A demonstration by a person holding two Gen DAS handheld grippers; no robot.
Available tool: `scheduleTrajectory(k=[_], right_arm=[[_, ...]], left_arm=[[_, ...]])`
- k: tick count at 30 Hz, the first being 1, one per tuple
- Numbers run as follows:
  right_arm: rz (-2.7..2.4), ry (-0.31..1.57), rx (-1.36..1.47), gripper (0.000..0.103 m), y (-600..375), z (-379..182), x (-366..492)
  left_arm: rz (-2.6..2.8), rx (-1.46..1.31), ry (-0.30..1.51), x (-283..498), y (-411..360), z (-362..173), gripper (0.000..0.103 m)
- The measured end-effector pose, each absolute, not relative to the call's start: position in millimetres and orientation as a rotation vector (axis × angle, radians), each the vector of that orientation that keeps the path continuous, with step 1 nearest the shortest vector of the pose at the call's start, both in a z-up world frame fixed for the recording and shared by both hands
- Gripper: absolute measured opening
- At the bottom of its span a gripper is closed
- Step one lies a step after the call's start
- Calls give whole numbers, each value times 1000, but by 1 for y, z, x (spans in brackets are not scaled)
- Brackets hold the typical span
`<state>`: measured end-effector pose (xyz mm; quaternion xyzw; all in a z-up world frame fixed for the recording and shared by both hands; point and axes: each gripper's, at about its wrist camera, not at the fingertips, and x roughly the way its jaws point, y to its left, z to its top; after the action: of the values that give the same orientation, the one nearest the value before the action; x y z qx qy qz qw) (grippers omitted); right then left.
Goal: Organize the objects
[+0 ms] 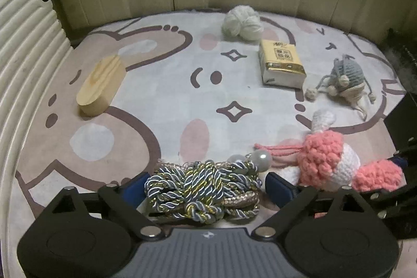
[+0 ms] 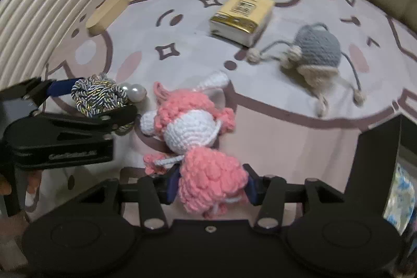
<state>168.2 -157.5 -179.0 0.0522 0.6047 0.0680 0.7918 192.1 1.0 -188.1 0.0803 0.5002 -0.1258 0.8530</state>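
My left gripper (image 1: pixel 206 184) is shut on a bundle of grey, white and gold twisted cord (image 1: pixel 203 189) with a pearl bead (image 1: pixel 261 159); it also shows in the right wrist view (image 2: pixel 101 93). My right gripper (image 2: pixel 212 186) is shut on the pink end of a pink and white crochet doll (image 2: pixel 198 132), which lies on the mat just right of the cord (image 1: pixel 336 160). The two grippers are close together, side by side.
On the cartoon-print mat (image 1: pixel 166 85) lie a wooden oval block (image 1: pixel 100 86), a white yarn ball (image 1: pixel 242 22), a yellow tissue pack (image 1: pixel 280 64) and a grey crochet toy (image 1: pixel 344 77). A ribbed white board (image 1: pixel 28 48) borders the left; a dark box (image 2: pixel 378 145) stands right.
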Motion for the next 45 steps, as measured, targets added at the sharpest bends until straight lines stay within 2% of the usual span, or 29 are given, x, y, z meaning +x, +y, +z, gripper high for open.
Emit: scheduleTrajectory(k=[5,13,26,45], right_arm=[[158,1280,-5,53,-147,-182,171],[150,1282,33,45,-149,-180,174],[63,1164,144,43,-155,-128,157],[-86,992,297,43,-178,-61,83]], left_arm=[[-222,150,1089,197,0,-192,87],[-220,129,1097,193,7,-182,82],[-203,127,1025,172,16,-119,82],[-217,126,957,109,13,-46,82]])
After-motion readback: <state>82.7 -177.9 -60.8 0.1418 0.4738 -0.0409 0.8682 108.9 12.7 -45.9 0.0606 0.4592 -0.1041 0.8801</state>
